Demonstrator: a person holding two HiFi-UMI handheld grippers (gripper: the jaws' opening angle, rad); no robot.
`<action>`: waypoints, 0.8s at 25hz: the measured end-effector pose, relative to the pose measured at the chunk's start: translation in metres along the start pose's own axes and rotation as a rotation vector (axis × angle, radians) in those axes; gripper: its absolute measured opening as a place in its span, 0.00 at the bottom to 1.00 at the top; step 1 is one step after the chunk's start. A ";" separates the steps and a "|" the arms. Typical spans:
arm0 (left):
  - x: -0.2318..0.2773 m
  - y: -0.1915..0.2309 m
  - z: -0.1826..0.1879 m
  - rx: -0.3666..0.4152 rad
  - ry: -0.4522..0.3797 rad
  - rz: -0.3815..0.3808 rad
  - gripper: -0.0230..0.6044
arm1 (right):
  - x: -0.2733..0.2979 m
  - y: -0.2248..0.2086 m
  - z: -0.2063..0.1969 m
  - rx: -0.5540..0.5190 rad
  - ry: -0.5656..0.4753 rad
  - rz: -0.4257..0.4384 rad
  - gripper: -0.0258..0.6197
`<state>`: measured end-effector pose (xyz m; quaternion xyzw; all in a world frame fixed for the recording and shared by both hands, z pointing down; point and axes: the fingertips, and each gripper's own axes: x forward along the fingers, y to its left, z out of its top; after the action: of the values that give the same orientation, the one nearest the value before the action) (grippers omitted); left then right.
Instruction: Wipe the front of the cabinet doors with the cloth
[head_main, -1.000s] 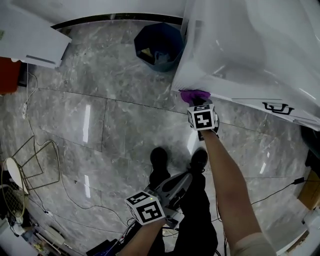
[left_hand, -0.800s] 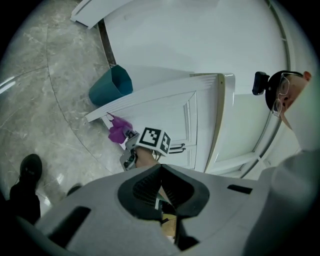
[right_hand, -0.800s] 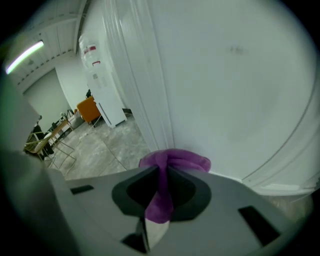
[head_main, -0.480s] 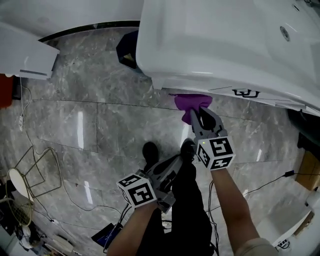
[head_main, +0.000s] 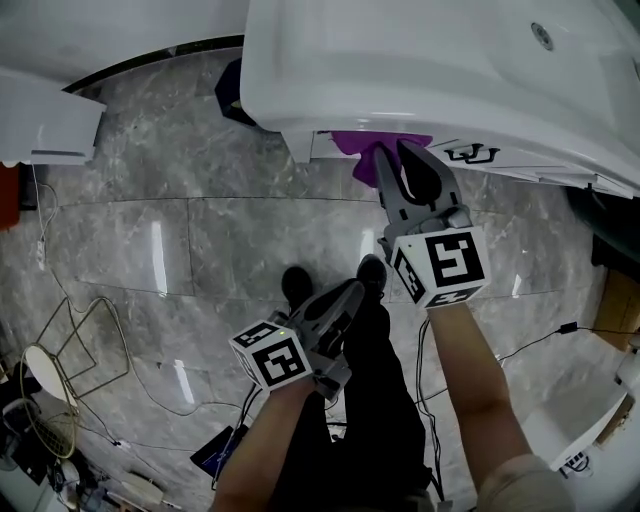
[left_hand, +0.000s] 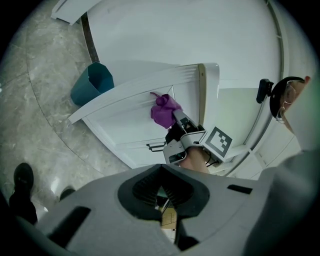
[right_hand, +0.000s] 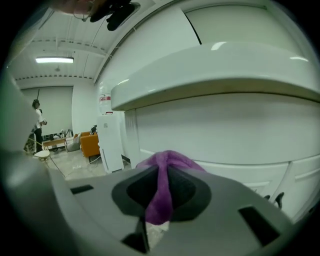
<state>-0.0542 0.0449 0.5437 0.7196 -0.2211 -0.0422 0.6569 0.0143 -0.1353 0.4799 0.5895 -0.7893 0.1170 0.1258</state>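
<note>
White cabinet door (right_hand: 225, 130) ahead of our right gripper (head_main: 398, 158).
We stretch that arm forward, jaws clamped on the cloth (right_hand: 162, 192) touching it; our left gripper (head_main: 345, 298) hangs back, closed, empty.

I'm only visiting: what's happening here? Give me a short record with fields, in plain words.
Right gripper: shut on the purple cloth, held against the door
Cabinet door: white; cloth sits high on its front, under the countertop overhang
Left gripper: shut, empty, low by the person's legs
Door handle: black, right of the cloth in the head view
Floor: grey marble; blue bin beside the cabinet
</note>
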 end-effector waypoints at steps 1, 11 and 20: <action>0.000 0.003 0.000 0.002 -0.001 0.001 0.05 | 0.003 -0.002 -0.003 -0.004 0.005 -0.004 0.13; 0.004 0.019 -0.038 -0.032 0.064 0.017 0.05 | 0.019 -0.037 -0.064 0.053 0.101 -0.063 0.13; 0.027 0.038 -0.040 -0.035 0.048 0.039 0.05 | 0.037 -0.052 -0.123 0.042 0.176 -0.051 0.13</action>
<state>-0.0260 0.0708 0.5923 0.7045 -0.2183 -0.0160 0.6751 0.0620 -0.1421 0.6095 0.5993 -0.7572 0.1818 0.1854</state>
